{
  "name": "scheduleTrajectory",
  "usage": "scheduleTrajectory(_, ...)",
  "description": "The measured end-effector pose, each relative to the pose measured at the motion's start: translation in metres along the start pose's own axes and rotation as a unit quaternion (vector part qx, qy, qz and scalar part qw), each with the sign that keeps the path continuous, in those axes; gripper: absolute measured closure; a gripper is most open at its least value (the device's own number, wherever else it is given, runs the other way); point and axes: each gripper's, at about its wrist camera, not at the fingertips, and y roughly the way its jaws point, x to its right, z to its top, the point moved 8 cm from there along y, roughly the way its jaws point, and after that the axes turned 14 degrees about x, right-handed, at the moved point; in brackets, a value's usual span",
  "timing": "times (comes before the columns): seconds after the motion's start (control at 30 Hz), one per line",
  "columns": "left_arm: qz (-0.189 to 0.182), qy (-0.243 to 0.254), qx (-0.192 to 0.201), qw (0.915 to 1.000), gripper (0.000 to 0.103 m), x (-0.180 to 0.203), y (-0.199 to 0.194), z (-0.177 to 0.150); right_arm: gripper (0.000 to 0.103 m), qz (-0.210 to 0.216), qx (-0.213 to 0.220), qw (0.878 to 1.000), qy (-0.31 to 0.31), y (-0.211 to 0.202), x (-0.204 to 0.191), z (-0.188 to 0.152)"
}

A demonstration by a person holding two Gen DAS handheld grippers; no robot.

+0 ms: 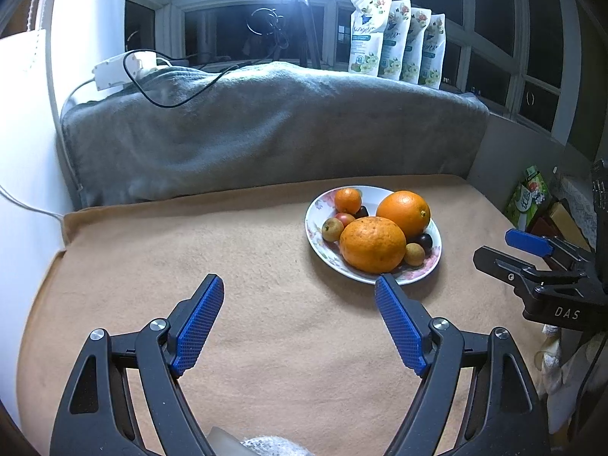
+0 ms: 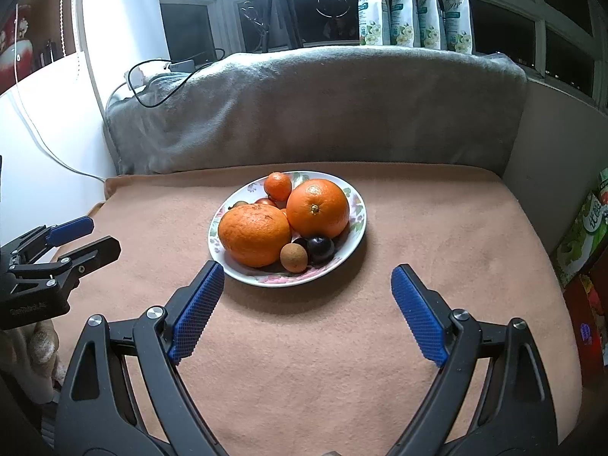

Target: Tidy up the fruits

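Right tongs (image 2: 306,277) gape empty before the floral plate (image 2: 357,205) of fruit (oranges (image 2: 317,207) mostly).

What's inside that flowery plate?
The plate holds two big oranges, a small tangerine, a dark plum, a brown longan and other small fruits. Whatever lies beneath or behind the big oranges is hidden.

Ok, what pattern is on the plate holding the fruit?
White with pink flowers around the rim of the plate, clearest from the right wrist view.
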Motion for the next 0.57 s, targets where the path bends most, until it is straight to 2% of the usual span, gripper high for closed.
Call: scheduleTrajectory(0.57, 0.000, 0.003, 0.004, 1.0000, 0.021, 0.0008, -0.0022, 0.0005, 0.011, -0.006, -0.004, 1.000, 0.005, 0.0018, 0.0050, -0.0039)
